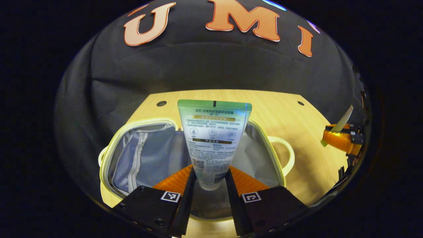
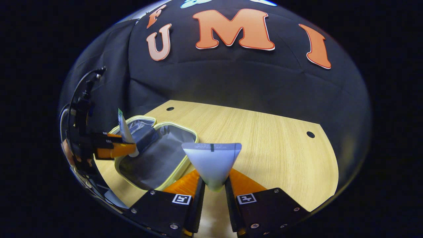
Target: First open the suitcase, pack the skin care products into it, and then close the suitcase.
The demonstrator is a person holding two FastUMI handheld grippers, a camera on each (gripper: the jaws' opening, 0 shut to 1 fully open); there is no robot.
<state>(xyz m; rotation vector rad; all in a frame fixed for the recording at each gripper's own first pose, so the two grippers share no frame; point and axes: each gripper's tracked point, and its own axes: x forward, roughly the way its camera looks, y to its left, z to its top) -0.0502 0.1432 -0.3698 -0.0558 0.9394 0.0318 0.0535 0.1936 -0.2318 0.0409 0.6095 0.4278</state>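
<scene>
Left gripper (image 1: 211, 178): fingers pinching a green-topped tube (image 1: 214, 138) upright over the open suitcase (image 1: 132, 155).
Right gripper (image 2: 214, 185): fingers pinching a pale tube (image 2: 212, 162) above the desk (image 2: 271, 145).

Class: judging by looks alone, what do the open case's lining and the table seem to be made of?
Case lining: seemingly grey woven fabric, matte, with a see-through mesh pocket and creases. Table: wood or wood-look laminate, smooth, with fine straight grain lines; which one cannot be told.
</scene>
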